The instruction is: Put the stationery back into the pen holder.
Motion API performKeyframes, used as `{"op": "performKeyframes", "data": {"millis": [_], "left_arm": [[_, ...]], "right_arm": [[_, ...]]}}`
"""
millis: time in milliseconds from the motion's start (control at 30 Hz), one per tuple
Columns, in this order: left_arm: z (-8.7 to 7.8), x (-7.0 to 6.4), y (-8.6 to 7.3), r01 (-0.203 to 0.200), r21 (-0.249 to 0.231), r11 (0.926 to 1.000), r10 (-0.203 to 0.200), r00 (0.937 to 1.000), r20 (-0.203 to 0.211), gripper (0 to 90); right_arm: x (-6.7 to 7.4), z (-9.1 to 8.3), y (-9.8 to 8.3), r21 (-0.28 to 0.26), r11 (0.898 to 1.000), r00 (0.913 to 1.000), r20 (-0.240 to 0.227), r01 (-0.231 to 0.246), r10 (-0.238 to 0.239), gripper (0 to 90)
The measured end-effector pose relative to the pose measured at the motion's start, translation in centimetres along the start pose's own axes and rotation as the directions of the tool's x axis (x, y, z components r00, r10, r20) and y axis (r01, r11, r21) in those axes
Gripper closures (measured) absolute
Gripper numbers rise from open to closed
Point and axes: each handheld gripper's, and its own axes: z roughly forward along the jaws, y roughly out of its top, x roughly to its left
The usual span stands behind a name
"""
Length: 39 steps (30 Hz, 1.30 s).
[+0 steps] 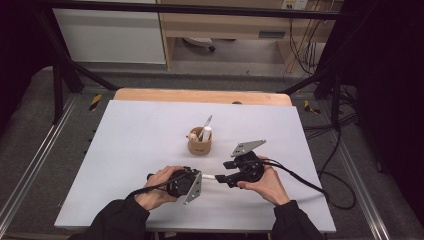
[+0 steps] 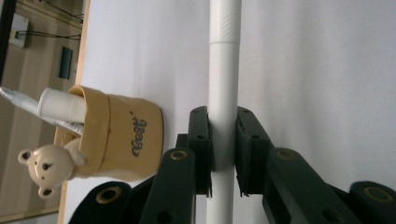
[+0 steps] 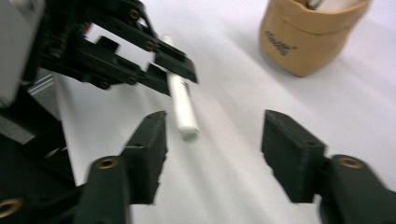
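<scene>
Pen (image 2: 223,84) sits tight between the two black jaws of the left gripper (image 2: 223,154), which are clamped on its white body. In the left gripper view the pen runs straight up past the jaws. In the high view the left gripper (image 1: 200,179) is near the front edge of the table (image 1: 125,140), a bit left of the middle, and a hand (image 1: 159,187) holds it. The pen (image 1: 209,177) pokes out of it toward the right gripper (image 1: 222,179), which another hand (image 1: 267,184) holds just beside it. The right gripper's jaws are apart, with nothing between them. In the right gripper view the pen (image 3: 183,109) ends just past the tip of one open jaw, and the left gripper (image 3: 173,65) grips it higher up. A small tan cup (image 1: 199,142) stands in the middle of the table, well behind both grippers. A white tube (image 1: 205,132) and a thin silver stick (image 1: 207,122) stand in the cup. In the left gripper view a little bear (image 2: 44,168) is on the cup's rim, and dark letters are on the cup's side.
</scene>
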Motion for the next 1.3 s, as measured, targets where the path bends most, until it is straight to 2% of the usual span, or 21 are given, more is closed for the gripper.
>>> {"op": "performKeyframes", "data": {"millis": [133,200,300,367,467,600,733,833,1000,1100,1200,1233,1300], "left_arm": [[-0.4,0.3,-0.5,0.059,0.003,0.9983,-0.059,0.9983,0.003,77.6],[-0.6,0.5,-0.8,0.086,0.008,0.9963,-0.086,0.9963,0.003,77.6],[-0.8,0.7,-1.3,0.128,0.009,0.9917,-0.128,0.9917,0.001,77.6],[-1.0,0.9,-1.6,0.166,0.005,0.9862,-0.166,0.9862,0.000,77.6],[-1.3,1.3,-2.0,0.226,-0.005,0.9741,-0.226,0.9741,-0.006,77.6],[-1.9,1.9,-2.5,0.317,-0.018,0.9483,-0.317,0.9484,-0.012,77.6],[-2.5,2.5,-3.0,0.404,-0.031,0.9142,-0.405,0.9143,-0.017,77.6],[-2.8,3.0,-3.3,0.465,-0.048,0.8839,-0.466,0.8846,-0.012,77.6],[-3.1,3.7,-3.5,0.542,-0.074,0.8372,-0.544,0.8393,-0.003,77.6],[-3.2,4.2,-3.5,0.587,-0.094,0.8039,-0.590,0.8077,0.003,77.6],[-3.4,4.8,-3.6,0.628,-0.116,0.7696,-0.631,0.7758,0.013,77.6],[-3.5,5.0,-3.6,0.638,-0.123,0.7599,-0.641,0.7670,0.018,77.6],[-3.6,5.4,-3.8,0.665,-0.134,0.7345,-0.669,0.7427,0.018,77.6]], "right_arm": [[-0.6,-0.2,-0.7,-0.018,1.000,0.9993,0.037,-0.004,0.005,24.1],[-0.9,-0.3,-1.0,-0.008,1.000,0.9990,0.044,-0.010,0.011,19.6],[-1.3,-0.4,-1.6,0.002,1.000,0.9981,0.059,-0.018,0.018,13.5],[-1.6,-0.5,-2.0,0.008,1.000,0.9969,0.073,-0.027,0.027,10.7],[-2.0,-0.5,-2.8,0.007,0.999,0.9946,0.099,-0.033,0.032,7.4],[-2.9,-0.6,-3.9,0.014,0.998,0.9900,0.128,-0.062,0.059,4.4],[-3.7,-0.8,-5.0,-0.007,0.997,0.9845,0.156,-0.080,0.080,3.0],[-4.1,-0.9,-5.8,-0.012,0.996,0.9809,0.172,-0.089,0.090,2.1],[-4.7,-1.0,-7.2,0.001,0.995,0.9754,0.196,-0.103,0.101,1.7],[-5.0,-1.0,-7.9,0.004,0.992,0.9723,0.200,-0.124,0.121,1.2],[-5.3,-1.2,-8.5,-0.008,0.993,0.9708,0.212,-0.114,0.113,1.1],[-5.4,-1.2,-8.7,-0.011,0.993,0.9706,0.212,-0.115,0.115,1.3],[-5.7,-1.3,-9.2,-0.011,0.992,0.9699,0.209,-0.126,0.125,0.9]]}}
